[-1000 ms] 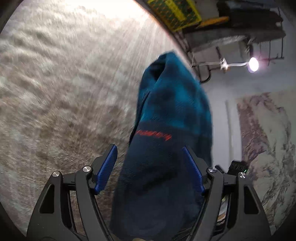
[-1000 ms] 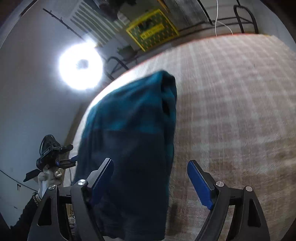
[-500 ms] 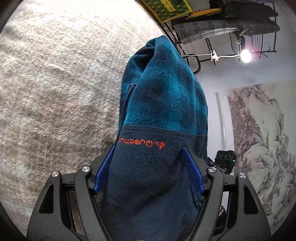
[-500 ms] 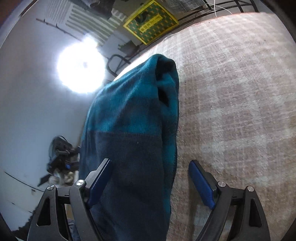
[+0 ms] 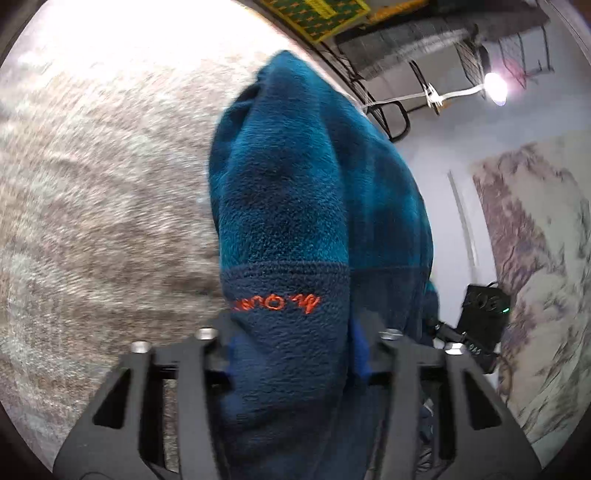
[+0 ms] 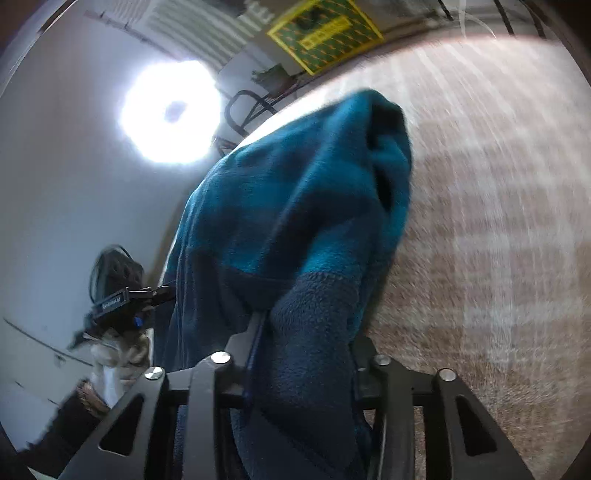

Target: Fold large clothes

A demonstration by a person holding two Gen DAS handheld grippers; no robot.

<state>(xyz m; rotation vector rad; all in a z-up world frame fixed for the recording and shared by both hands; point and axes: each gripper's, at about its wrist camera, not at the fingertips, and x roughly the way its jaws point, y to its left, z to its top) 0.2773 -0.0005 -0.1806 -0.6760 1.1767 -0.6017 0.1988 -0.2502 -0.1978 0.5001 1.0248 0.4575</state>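
Note:
A fleece jacket, teal above and navy at the hem with an orange embroidered logo, hangs bunched in front of both cameras (image 5: pixel 280 192) (image 6: pixel 295 192). In the left wrist view my left gripper (image 5: pixel 295 325) has its jaws closing, and its blue pads press the navy hem from both sides. In the right wrist view my right gripper (image 6: pixel 310 336) is closing too, with a thick navy fold squeezed between its fingers. The jacket droops away over a beige checked cloth surface (image 5: pixel 92 184). The fabric covers most of the pads.
The checked surface (image 6: pixel 498 221) spreads under and beyond the jacket. A bright ring lamp (image 6: pixel 170 110) glares at the left. A metal rack (image 5: pixel 424 44) and a yellow-green mat (image 6: pixel 325 29) lie behind. A person's hand (image 6: pixel 114 354) holds the other gripper.
Both pairs of jaws stood wide around the hanging fleece; now they have come in and squeeze its navy hem. The fleece looks more bunched and has shifted slightly in both views.

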